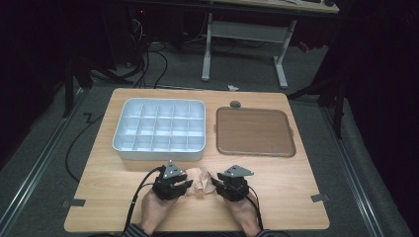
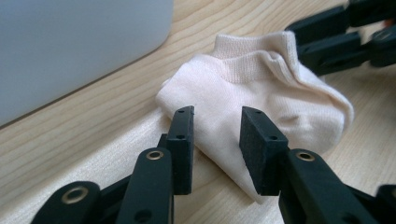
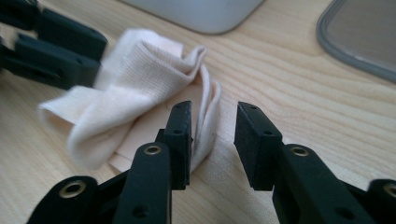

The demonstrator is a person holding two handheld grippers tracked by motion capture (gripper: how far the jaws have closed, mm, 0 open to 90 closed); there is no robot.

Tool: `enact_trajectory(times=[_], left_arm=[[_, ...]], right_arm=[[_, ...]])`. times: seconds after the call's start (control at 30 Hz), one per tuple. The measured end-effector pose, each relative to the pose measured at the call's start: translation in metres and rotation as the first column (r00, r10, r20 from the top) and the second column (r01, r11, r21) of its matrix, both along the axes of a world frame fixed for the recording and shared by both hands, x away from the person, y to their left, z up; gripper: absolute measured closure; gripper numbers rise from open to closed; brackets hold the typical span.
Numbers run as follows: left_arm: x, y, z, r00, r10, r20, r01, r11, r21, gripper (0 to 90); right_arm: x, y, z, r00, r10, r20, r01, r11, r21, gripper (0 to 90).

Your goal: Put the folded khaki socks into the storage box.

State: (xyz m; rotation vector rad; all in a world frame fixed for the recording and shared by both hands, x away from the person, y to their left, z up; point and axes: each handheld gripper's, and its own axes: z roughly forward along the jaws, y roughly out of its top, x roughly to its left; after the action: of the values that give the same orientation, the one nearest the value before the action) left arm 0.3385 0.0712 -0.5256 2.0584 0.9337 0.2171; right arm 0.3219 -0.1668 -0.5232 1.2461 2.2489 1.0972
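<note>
A cream ankle sock (image 1: 200, 178) lies crumpled on the wooden table between my two grippers. In the left gripper view the sock (image 2: 261, 88) spreads just beyond my left gripper (image 2: 215, 122), whose jaws stand open with a corner of the fabric below the gap and the pads not pressing on it. My right gripper (image 3: 214, 119) is open too. The sock's folded edge (image 3: 135, 79) lies against the inner side of its left pad, and bare table shows through the rest of the gap. From above, the left gripper (image 1: 188, 186) and right gripper (image 1: 215, 183) face each other across the sock.
A white box with several compartments (image 1: 159, 148) stands just behind the grippers, its wall close in the left gripper view (image 2: 70, 42). A brown flat tray with a grey rim (image 1: 255, 132) lies at its right. The table's front edge (image 1: 197, 228) is near the person's hands.
</note>
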Motion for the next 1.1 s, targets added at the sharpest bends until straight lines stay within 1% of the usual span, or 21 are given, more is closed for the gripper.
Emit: enact_trajectory(times=[0.03, 0.07, 0.2, 0.27, 0.33, 0.43, 0.53, 0.63, 0.7, 0.77, 0.97, 1.1], left_arm=[[0.000, 0.000, -0.001, 1.0000, -0.003, 0.008, 0.003, 0.9998, 0.022, 66.4], [0.000, -0.001, -0.002, 0.9999, -0.006, 0.008, 0.006, 0.9996, 0.028, 66.6], [0.002, -0.001, -0.003, 1.0000, 0.000, -0.007, 0.000, 0.9999, 0.015, 66.3], [0.002, -0.001, -0.003, 1.0000, -0.002, -0.001, 0.002, 0.9997, 0.024, 66.1], [0.001, -0.001, -0.003, 1.0000, -0.005, -0.001, 0.005, 0.9996, 0.028, 66.3], [0.002, -0.002, -0.003, 0.9999, -0.010, -0.001, 0.010, 0.9993, 0.036, 67.3], [0.001, -0.002, -0.003, 0.9999, -0.010, 0.004, 0.009, 0.9989, 0.045, 67.2], [0.000, -0.003, -0.003, 0.9999, -0.007, 0.008, 0.006, 0.9986, 0.053, 66.9], [0.000, -0.003, -0.003, 1.0000, -0.005, 0.007, 0.004, 0.9985, 0.055, 66.2], [0.001, -0.003, -0.003, 1.0000, -0.005, -0.001, 0.005, 0.9986, 0.052, 66.0], [0.002, -0.003, -0.003, 1.0000, 0.000, -0.008, 0.000, 0.9989, 0.047, 65.7], [0.002, -0.003, -0.003, 0.9999, 0.002, -0.013, -0.001, 0.9991, 0.042, 65.7]], right_arm=[[-0.001, 0.000, 0.003, 1.0000, 0.001, 0.005, -0.001, 1.000, 0.005, 63.7], [-0.002, 0.001, 0.006, 0.9999, 0.003, 0.013, -0.003, 1.000, 0.010, 62.0], [-0.007, 0.006, 0.018, 0.9987, 0.023, 0.045, -0.025, 0.999, 0.045, 54.9], [-0.008, 0.012, 0.025, 0.9976, 0.038, 0.057, -0.042, 0.998, 0.055, 53.2], [-0.008, 0.019, 0.029, 0.9967, 0.050, 0.064, -0.053, 0.998, 0.044, 52.1], [-0.004, 0.029, 0.030, 0.9961, 0.061, 0.064, -0.063, 0.998, 0.029, 50.3], [0.001, 0.039, 0.026, 0.9974, 0.057, 0.045, -0.056, 0.998, -0.011, 47.3], [0.004, 0.043, 0.021, 0.9989, 0.039, 0.027, -0.038, 0.998, -0.050, 45.7], [0.006, 0.041, 0.017, 0.9996, 0.028, 0.009, -0.028, 0.997, -0.070, 45.5], [0.007, 0.037, 0.014, 0.9999, 0.017, 0.001, -0.017, 0.996, -0.084, 45.6], [0.009, 0.015, 0.010, 0.9996, -0.026, -0.010, 0.025, 0.997, -0.068, 45.8], [0.010, 0.007, 0.004, 0.9990, -0.032, -0.031, 0.030, 0.997, -0.068, 45.1]])
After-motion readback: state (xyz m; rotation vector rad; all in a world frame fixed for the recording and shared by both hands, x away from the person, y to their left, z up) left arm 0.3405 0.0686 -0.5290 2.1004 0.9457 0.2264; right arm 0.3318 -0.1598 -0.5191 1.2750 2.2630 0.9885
